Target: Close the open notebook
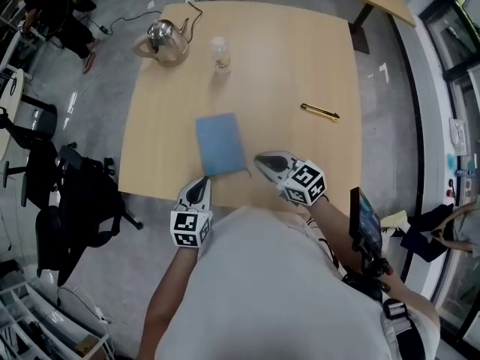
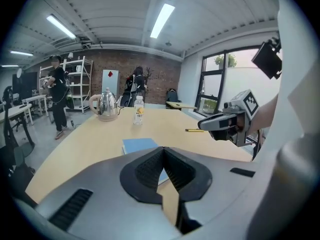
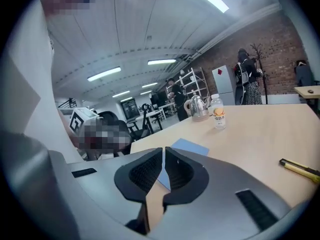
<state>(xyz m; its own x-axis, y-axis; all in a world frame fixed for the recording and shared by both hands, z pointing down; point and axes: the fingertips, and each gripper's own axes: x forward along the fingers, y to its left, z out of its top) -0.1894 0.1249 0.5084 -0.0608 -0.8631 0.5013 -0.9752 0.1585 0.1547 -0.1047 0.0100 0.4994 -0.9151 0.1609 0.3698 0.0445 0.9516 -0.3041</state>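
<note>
Left tongs point(image 1: 198, 189): jaws together, nothing between them, at 7 o'clock of the notebook point(image 1: 220, 144), by the near edge of the table point(image 1: 300, 58). Notebook: blue cover up, lying flat, mid-table toward the 6 o'clock edge; it looks closed already. Right tongs point(image 1: 262, 160): jaws together, empty, just beside the notebook's near corner at 4 o'clock. Judgement: the closing seems done. The step in hand is to draw both tongs clear. Lift them high and shut so neither tip catches the cover edge, then check the cover sits flush.
</note>
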